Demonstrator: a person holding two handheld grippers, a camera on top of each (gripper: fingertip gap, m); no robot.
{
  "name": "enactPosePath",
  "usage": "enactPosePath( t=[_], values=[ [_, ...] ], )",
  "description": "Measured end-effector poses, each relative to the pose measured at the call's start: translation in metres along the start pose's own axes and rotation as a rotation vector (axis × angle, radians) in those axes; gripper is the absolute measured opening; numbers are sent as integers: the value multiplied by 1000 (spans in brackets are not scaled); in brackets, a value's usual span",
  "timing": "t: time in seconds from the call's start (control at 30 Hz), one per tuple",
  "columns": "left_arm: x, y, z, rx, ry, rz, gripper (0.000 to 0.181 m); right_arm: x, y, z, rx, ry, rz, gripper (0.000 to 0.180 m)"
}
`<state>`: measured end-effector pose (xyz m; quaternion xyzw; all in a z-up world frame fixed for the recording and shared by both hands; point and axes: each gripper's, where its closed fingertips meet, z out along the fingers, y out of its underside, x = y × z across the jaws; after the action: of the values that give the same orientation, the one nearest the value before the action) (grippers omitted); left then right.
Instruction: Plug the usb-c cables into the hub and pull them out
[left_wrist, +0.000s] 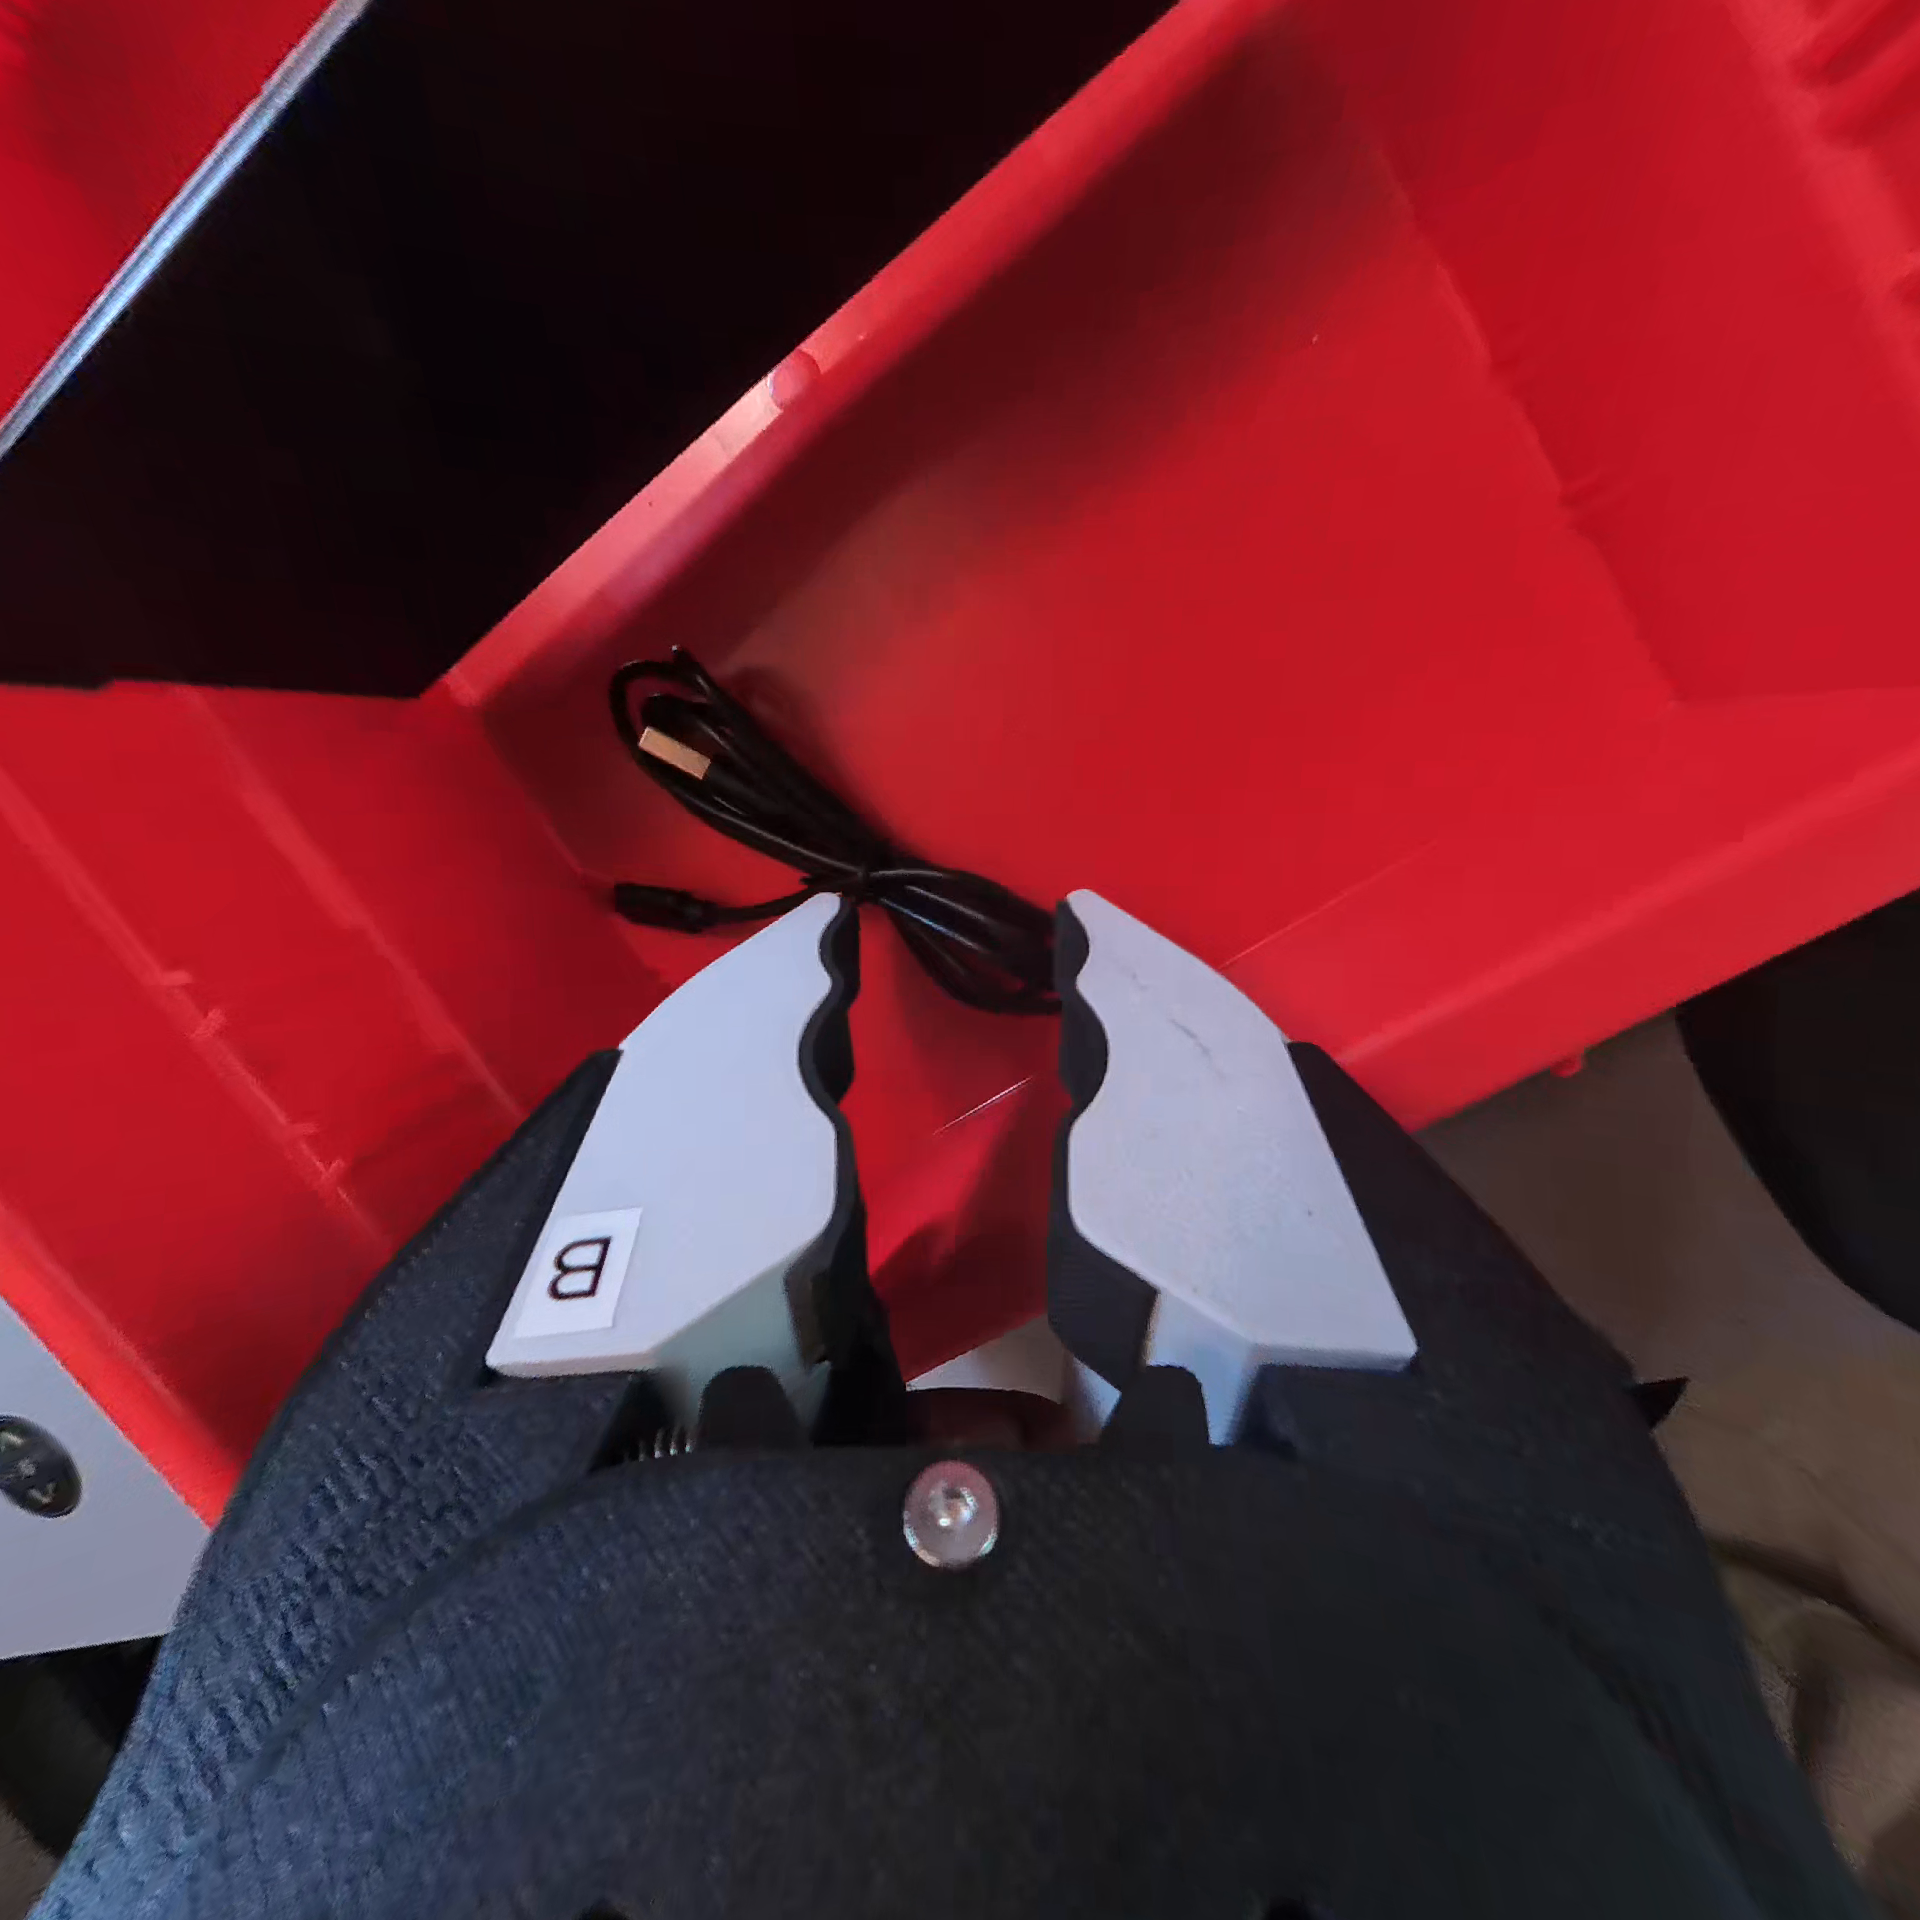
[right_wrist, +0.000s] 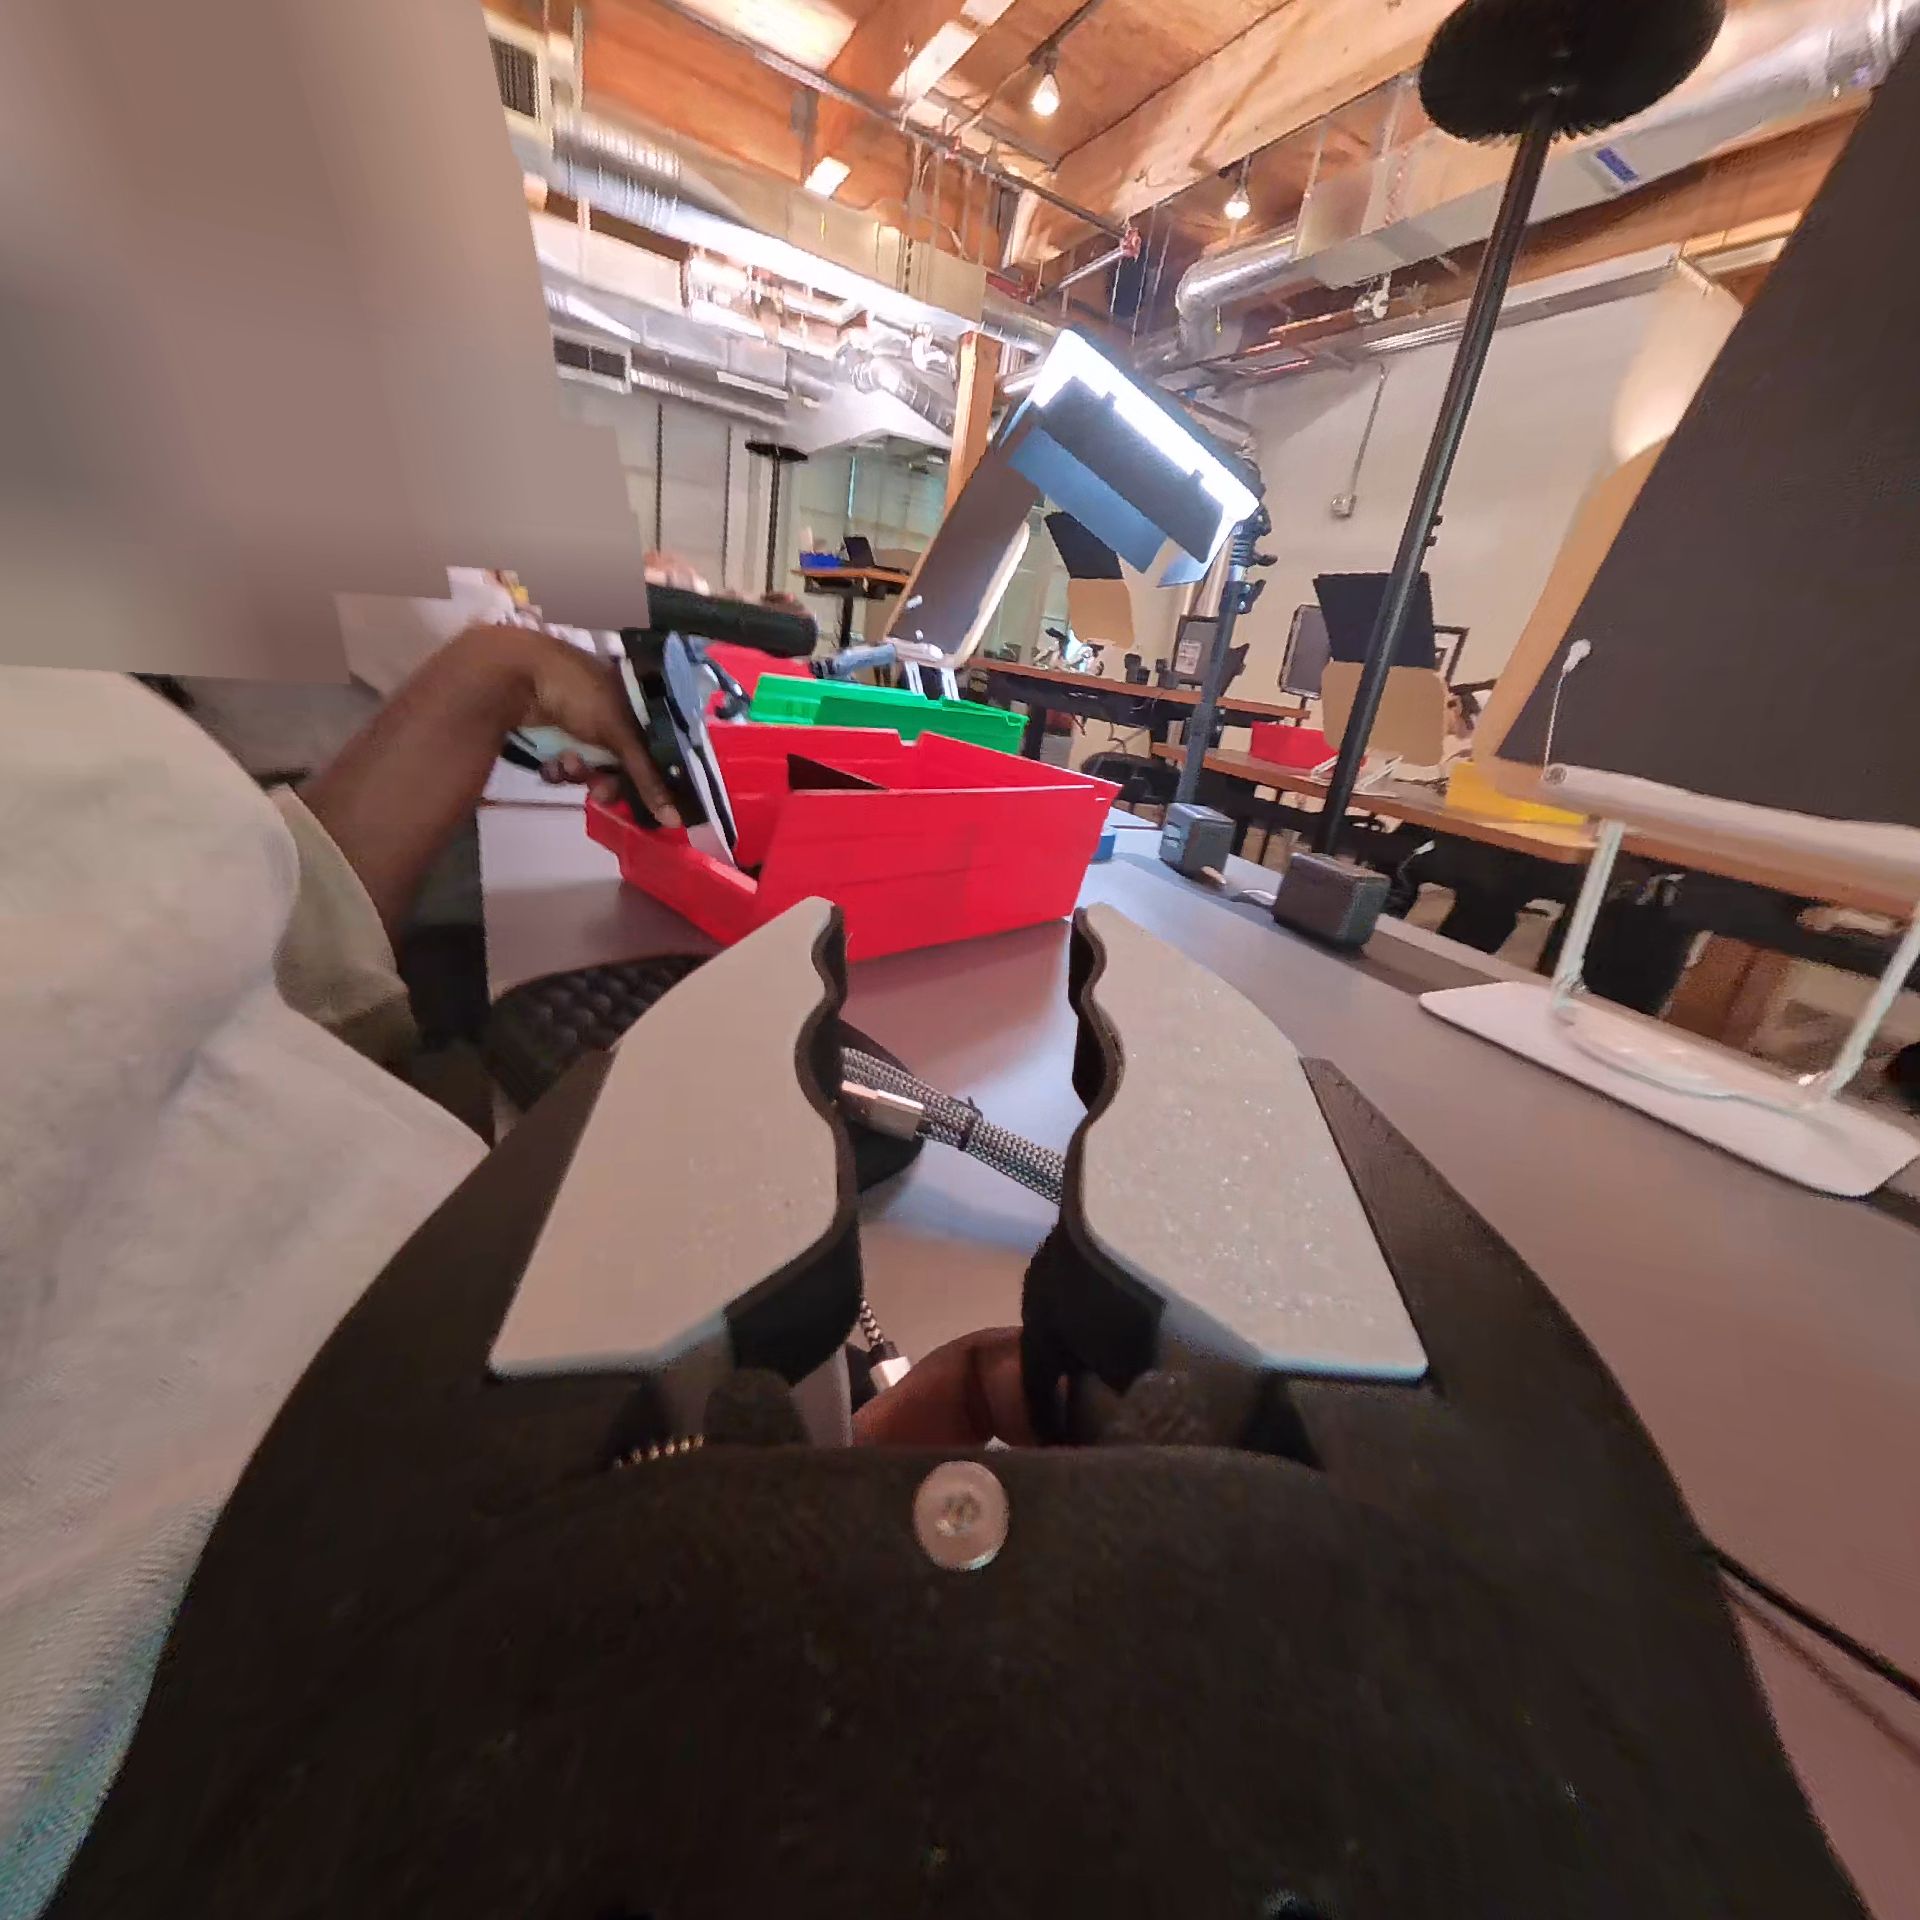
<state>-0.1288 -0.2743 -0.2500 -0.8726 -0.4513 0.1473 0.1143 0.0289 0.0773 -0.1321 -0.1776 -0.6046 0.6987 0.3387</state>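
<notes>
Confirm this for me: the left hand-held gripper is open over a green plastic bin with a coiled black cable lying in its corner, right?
Not quite. The bin is red, not green: the left wrist view shows the left hand-held gripper open over a red plastic bin, with the coiled black cable lying in its corner.
</notes>
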Motion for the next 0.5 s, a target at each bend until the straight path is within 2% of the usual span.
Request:
enactPosePath(
  t=[0.17, 0.33, 0.43, 0.5],
  values=[
    [2, -4, -1, 22, 3, 24, 37, -9, 3, 0, -3, 3, -108, 40],
    [5, -20, -9, 281, 47, -78, 49, -11, 3, 0, -2, 6, -126, 35],
    [3, -19, -5, 284, 58, -151, 59, -24, 4, 0, 1, 10, -266, 35],
    [3, -18, -3, 272, 62, -178, 59, -28, 13, 4, -46, 17, -335, 35]
  ],
)
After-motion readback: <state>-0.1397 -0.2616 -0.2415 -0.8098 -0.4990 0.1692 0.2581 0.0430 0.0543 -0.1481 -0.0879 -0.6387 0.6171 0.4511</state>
